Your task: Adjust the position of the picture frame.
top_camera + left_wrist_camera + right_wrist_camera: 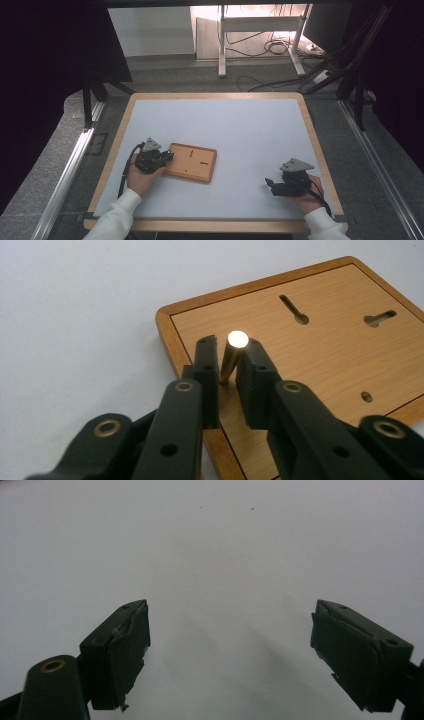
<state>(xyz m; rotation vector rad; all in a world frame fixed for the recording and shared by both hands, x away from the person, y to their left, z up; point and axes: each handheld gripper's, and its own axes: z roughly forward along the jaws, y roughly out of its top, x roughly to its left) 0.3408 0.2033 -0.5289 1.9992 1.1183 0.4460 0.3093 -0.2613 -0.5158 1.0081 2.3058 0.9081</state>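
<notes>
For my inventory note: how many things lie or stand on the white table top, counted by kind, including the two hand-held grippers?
Wooden board: 1
Brass peg, standing on the board: 1
Grippers, left gripper and right gripper: 2
Total: 4

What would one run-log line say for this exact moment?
left gripper: jaws closed around brass peg standing on wooden board | right gripper: open, over table

Lighting: table (215, 120) evenly lit, surroundings dark from 9 to 3 o'clock. Glare: blown-out tip on brass pin (238, 339); warm bright patch at 12 o'clock. Focus: near jaws soft, faint shadows beneath.
</notes>
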